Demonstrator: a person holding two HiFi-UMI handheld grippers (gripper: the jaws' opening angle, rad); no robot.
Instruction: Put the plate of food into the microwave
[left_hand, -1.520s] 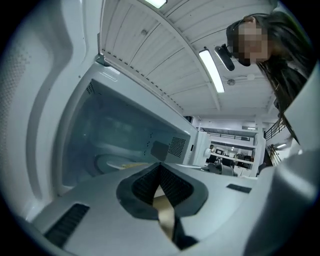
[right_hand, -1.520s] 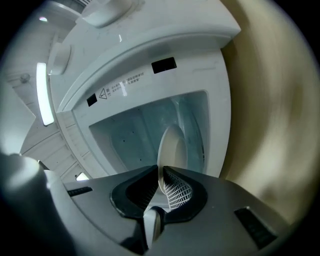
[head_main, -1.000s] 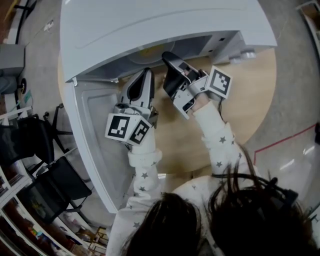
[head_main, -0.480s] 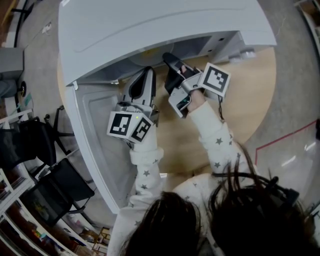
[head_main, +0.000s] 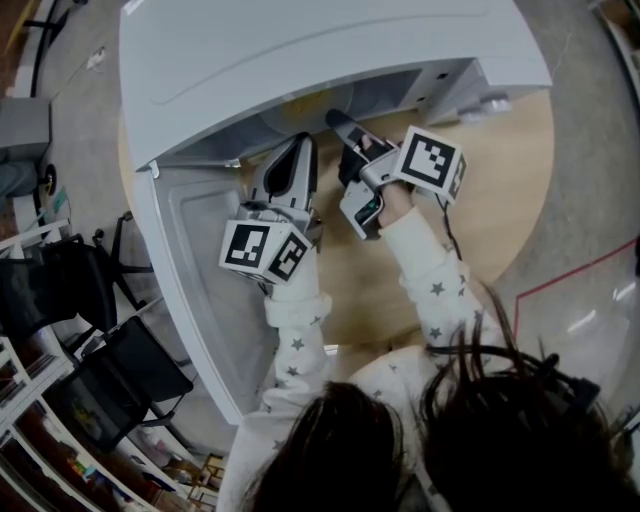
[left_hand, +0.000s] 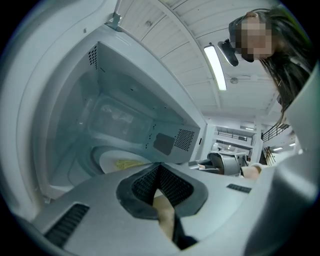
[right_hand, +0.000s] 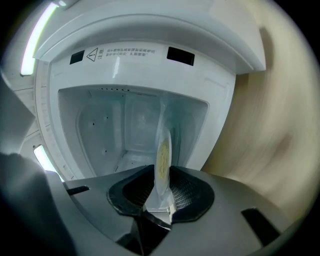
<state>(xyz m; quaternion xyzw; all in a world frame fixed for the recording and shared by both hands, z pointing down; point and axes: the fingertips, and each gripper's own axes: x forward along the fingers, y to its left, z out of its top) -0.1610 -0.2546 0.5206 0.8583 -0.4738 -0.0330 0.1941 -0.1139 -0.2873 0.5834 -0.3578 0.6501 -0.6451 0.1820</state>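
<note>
Releasing plate of food (right_hand: 162, 150) inside microwave (head_main: 300, 60) with right gripper (right_hand: 161, 195) jaws opening around its rim, left gripper (left_hand: 160, 180) closed, empty at microwave mouth, reads as placement done, retract next.

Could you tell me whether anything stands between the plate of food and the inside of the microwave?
Nothing visible does. The microwave has its door swung open, and the plate of food already lies inside the cavity, its rim between the opening jaws of the right hand-held gripper.
</note>
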